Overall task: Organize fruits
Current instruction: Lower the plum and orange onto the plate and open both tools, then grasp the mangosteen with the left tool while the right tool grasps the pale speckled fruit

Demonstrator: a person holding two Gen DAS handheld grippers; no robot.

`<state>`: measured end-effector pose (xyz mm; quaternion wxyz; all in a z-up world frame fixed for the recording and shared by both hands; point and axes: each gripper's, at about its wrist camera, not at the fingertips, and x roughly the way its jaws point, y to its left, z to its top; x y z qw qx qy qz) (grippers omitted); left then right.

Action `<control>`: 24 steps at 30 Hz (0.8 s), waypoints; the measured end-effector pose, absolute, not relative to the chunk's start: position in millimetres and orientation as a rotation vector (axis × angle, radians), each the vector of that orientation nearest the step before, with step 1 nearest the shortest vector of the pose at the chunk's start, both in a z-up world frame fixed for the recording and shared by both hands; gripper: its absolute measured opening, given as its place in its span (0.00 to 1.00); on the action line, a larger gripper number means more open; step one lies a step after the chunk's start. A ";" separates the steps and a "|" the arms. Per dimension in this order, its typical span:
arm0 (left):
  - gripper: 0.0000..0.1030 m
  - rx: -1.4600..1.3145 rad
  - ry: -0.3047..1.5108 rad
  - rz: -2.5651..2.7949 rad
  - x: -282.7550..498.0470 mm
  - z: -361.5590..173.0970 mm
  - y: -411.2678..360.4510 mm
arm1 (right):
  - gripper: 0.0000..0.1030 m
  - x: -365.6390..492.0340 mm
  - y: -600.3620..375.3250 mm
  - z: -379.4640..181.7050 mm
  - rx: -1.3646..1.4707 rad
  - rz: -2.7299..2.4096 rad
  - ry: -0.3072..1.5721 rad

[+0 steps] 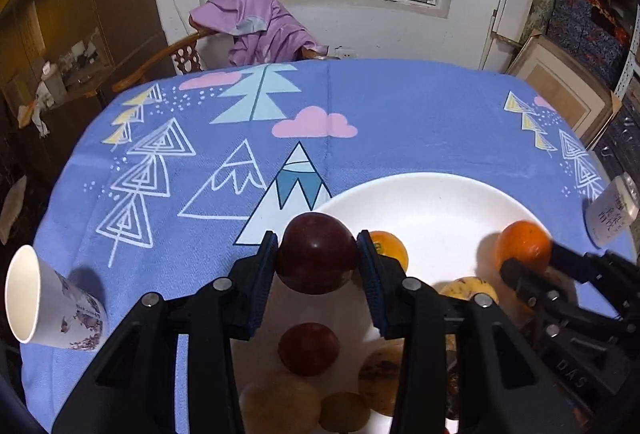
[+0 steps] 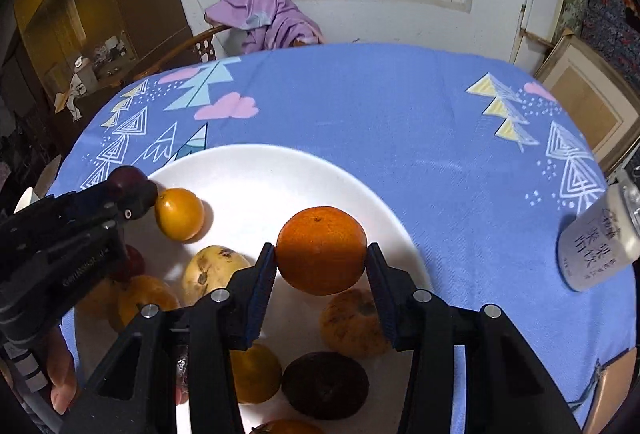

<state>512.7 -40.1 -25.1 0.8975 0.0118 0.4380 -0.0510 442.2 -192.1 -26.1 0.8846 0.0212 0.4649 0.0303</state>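
White plate (image 2: 280, 170) anchors it: above its rim, the left tool (image 1: 317, 254) clamps a dark plum (image 1: 316, 252), the right tool (image 2: 321, 254) an orange (image 2: 321, 250), apparently for sorting.

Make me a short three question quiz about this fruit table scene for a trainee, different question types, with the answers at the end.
1. True or false: the left gripper holds a round dark red fruit between its fingers.
2. Multiple choice: what does the right gripper hold? A) a yellow spotted fruit B) a round orange citrus fruit C) a paper cup
3. Fill in: most loose fruit lies on the large round white ____, which stands on the blue patterned tablecloth.

Key
1. True; the fruit is lifted above the plate's near left part.
2. B
3. plate
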 end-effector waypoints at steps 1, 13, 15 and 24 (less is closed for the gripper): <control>0.48 0.017 0.912 -0.108 512.4 -24.1 -38.7 | 0.46 440.9 -192.6 -25.2 0.047 0.057 0.957; 0.70 0.019 0.757 -0.078 412.2 31.8 -12.9 | 0.67 338.1 -203.8 52.7 0.077 0.078 0.719; 0.76 0.037 0.711 -0.051 377.8 36.7 -5.4 | 0.74 300.0 -206.7 60.1 0.087 0.088 0.674; 0.76 0.075 0.730 -0.043 276.7 -16.5 2.3 | 0.83 182.3 -210.4 25.5 0.078 0.120 0.574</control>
